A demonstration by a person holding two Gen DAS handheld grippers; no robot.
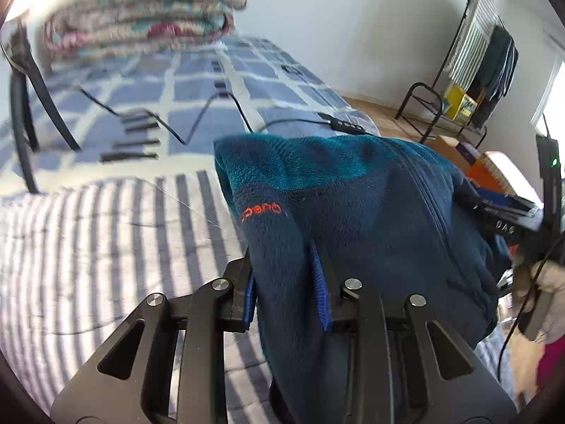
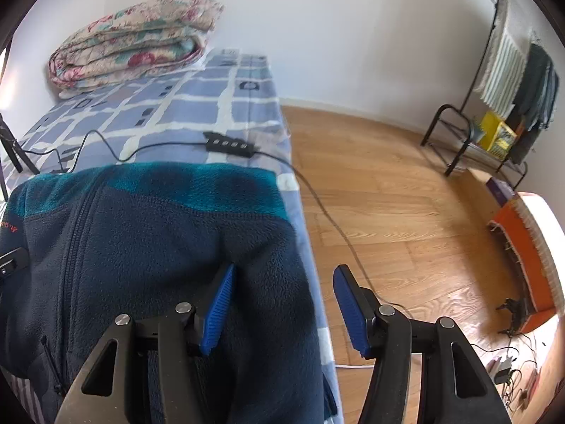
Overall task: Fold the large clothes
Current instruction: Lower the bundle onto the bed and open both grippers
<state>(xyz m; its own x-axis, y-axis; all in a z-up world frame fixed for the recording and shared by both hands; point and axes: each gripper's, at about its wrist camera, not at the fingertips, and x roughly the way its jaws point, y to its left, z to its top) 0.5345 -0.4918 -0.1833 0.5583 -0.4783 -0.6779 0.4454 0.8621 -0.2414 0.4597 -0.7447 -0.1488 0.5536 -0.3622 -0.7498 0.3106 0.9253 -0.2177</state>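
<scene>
A black cable (image 2: pixel 317 201) and its control box (image 2: pixel 229 145) cross the checked bedspread (image 2: pixel 169 113) just beyond the fleece jacket (image 2: pixel 159 233); a folded floral quilt (image 2: pixel 134 46) sits at the far end; the jacket, navy with a teal band, lies folded at the bed's edge; the left gripper (image 1: pixel 287 282) pinches a fold of it; the right gripper (image 2: pixel 282 304) stands apart, fleece touching only its left pad.

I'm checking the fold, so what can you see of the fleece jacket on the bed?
The fleece jacket is fuzzy navy with a teal band at its far end, a closed zip along its length and small orange lettering on one side. It lies folded on the bed, its right side near the bed's edge. The left gripper is clamped on a fold of it; the right gripper stands open with one pad against the fleece.
</scene>
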